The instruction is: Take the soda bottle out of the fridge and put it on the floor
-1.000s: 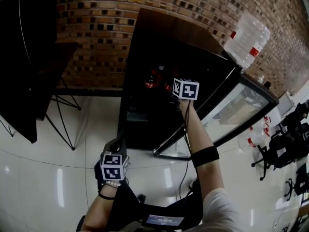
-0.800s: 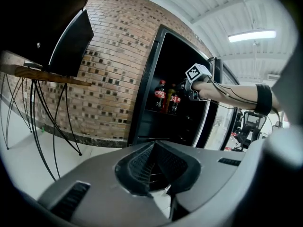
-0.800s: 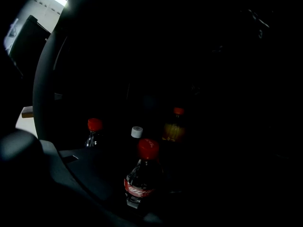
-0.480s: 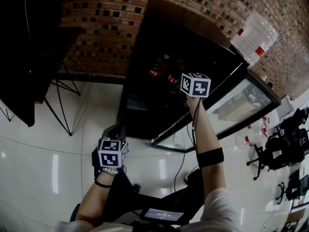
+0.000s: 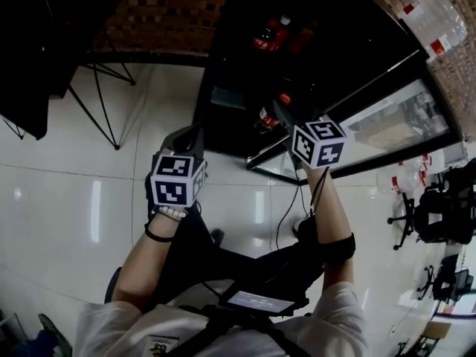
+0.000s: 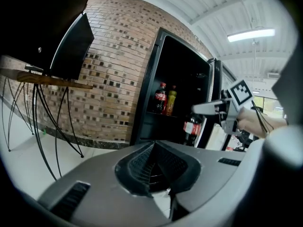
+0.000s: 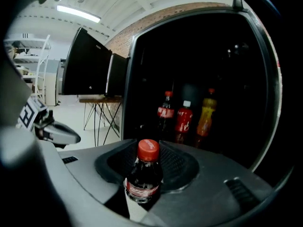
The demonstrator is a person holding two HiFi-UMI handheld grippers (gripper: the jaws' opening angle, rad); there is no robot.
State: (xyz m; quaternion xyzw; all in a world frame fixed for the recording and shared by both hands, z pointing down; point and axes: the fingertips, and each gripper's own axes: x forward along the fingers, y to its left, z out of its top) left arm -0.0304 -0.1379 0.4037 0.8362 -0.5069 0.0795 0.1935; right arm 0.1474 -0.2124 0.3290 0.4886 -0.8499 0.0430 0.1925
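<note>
My right gripper (image 7: 142, 186) is shut on a small dark soda bottle (image 7: 144, 171) with a red cap, held upright by its body. In the head view the right gripper (image 5: 275, 116) holds the soda bottle (image 5: 268, 117) just in front of the open black fridge (image 5: 223, 65), low down. From the left gripper view the bottle (image 6: 191, 126) hangs under the right gripper (image 6: 208, 109) by the fridge door. Three more bottles (image 7: 183, 116) stand on a shelf inside. My left gripper (image 5: 190, 136) hovers over the floor left of the fridge, shut and empty (image 6: 156, 174).
The fridge's glass door (image 5: 387, 136) swings open to the right. A dark table on thin wire legs (image 5: 97, 103) stands at the left by the brick wall. Big water jugs (image 5: 435, 21) and an office chair (image 5: 439, 214) are at the right. A cable (image 5: 286, 214) trails over the white tiled floor.
The right gripper has drawn back out of the fridge and lower, bringing the soda bottle with it. The head view has tipped downward. The left gripper has hardly moved.
</note>
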